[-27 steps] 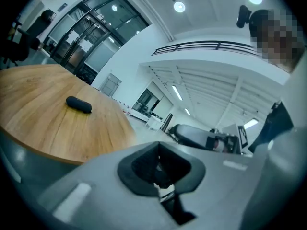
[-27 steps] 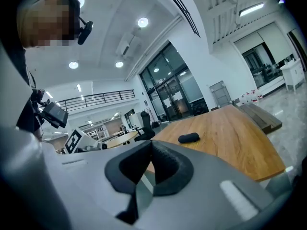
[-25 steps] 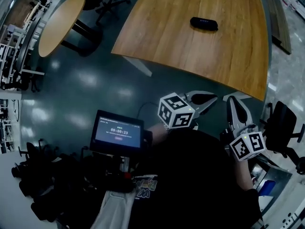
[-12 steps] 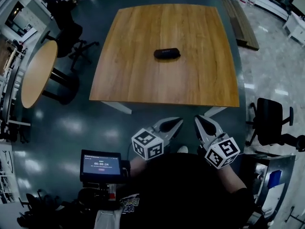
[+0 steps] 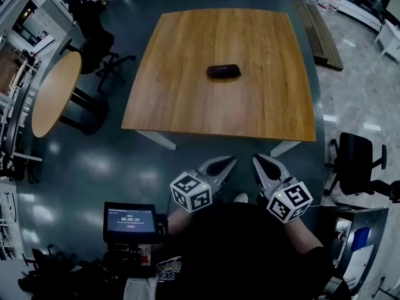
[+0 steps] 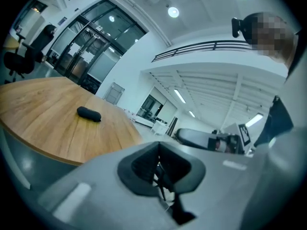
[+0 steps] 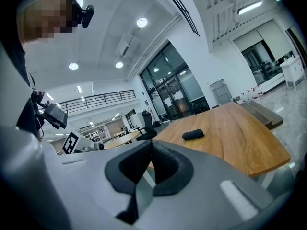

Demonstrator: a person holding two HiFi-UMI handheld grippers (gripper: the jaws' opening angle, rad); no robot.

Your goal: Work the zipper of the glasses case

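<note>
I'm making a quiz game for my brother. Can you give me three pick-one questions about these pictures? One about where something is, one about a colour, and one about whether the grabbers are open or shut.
1. Where is the glasses case?
A. on the floor
B. on the big wooden table
C. on a chair

2. What colour is the glasses case?
A. black
B. red
C. white

3. How are the left gripper and the right gripper?
A. both wide open
B. one is holding the case
C. both shut, holding nothing

Answers:
1 B: the case lies near the middle of the tabletop.
2 A: it looks black in all three views.
3 C: each gripper view shows its jaws together with nothing between them, and the case is far off on the table.
</note>
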